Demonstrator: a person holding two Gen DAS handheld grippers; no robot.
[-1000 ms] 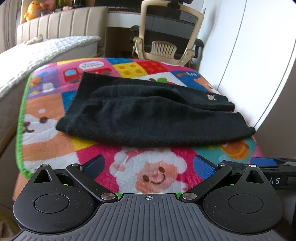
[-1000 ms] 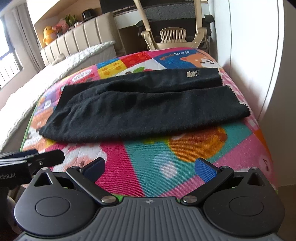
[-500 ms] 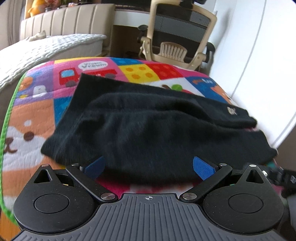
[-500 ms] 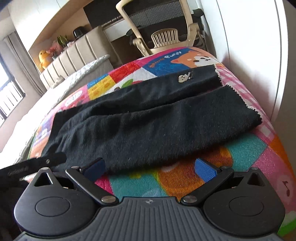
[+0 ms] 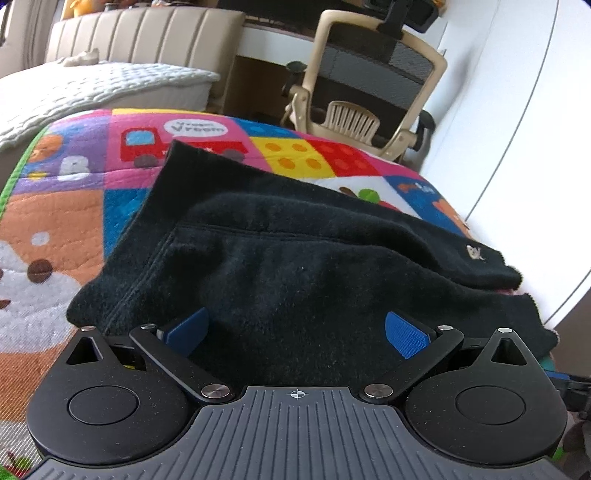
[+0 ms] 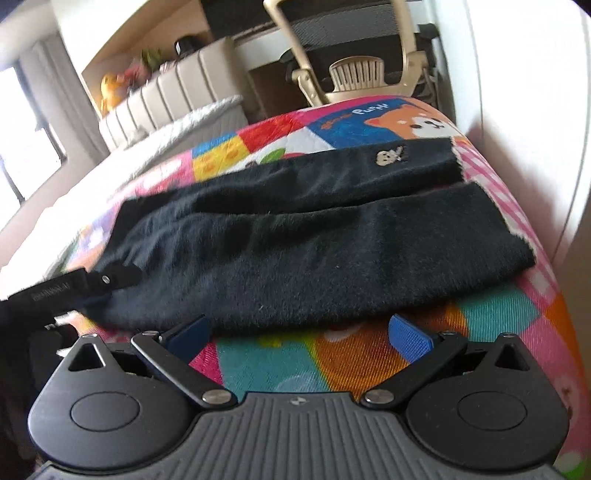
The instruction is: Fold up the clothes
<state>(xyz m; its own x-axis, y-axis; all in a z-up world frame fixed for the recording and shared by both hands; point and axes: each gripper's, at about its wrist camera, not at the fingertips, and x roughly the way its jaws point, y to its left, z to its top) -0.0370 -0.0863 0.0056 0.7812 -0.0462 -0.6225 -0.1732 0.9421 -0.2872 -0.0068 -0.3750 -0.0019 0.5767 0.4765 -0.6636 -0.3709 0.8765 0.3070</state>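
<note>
A colourful cartoon-print mat (image 5: 66, 206) covers the padded surface and serves as the landmark here; a black fleece garment (image 5: 295, 266), folded lengthwise so that one long layer lies over another, sprawls across the middle of the mat, with a small pale embroidered logo (image 6: 390, 156) on the strip nearest the mat's far edge; beyond the mat's far edge stands a beige office chair (image 5: 369, 85), and off the mat's far left corner sits a bed with a white quilted cover (image 5: 92, 88) and a padded beige headboard (image 5: 144, 33); a white wall panel (image 6: 528, 85) rises along the mat's right side; the left gripper (image 5: 295, 328) has its blue pads spread wide apart, holding nothing, with the garment's near hem lying between them; the right gripper (image 6: 297, 330) is likewise spread wide and empty, sitting at the garment's near edge above the mat's teal and orange patches.
</note>
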